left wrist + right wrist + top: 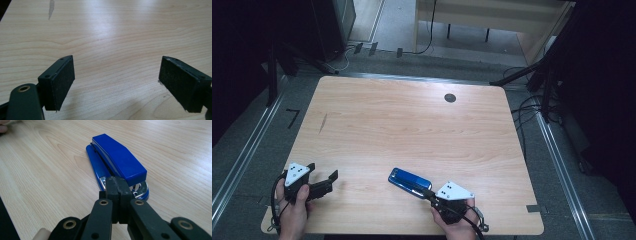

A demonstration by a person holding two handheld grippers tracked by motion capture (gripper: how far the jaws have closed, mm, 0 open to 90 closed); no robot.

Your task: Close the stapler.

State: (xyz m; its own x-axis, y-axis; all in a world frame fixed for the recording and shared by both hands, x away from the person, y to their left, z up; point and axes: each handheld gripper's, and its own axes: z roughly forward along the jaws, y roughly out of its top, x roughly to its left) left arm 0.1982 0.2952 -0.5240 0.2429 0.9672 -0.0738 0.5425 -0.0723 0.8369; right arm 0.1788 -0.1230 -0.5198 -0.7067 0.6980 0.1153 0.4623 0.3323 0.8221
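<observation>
Right claw (117, 185), jaws together, touches the stapler (117, 160) just ahead; next, open to grasp. Left claw (116, 82) apart, idle.

Through the left gripper view I'm looking along my left gripper (116, 82), its two black jaws spread wide apart with nothing between them. Each jaw carries a flat, dark, rough-faced pad, one (63, 80) at the lower left, the other at the lower right. Under them lies the pale wooden table top (112, 37) with its wavy grain and a soft glare across the middle. A thin grey smear (51, 8) marks the wood near the far left.
</observation>
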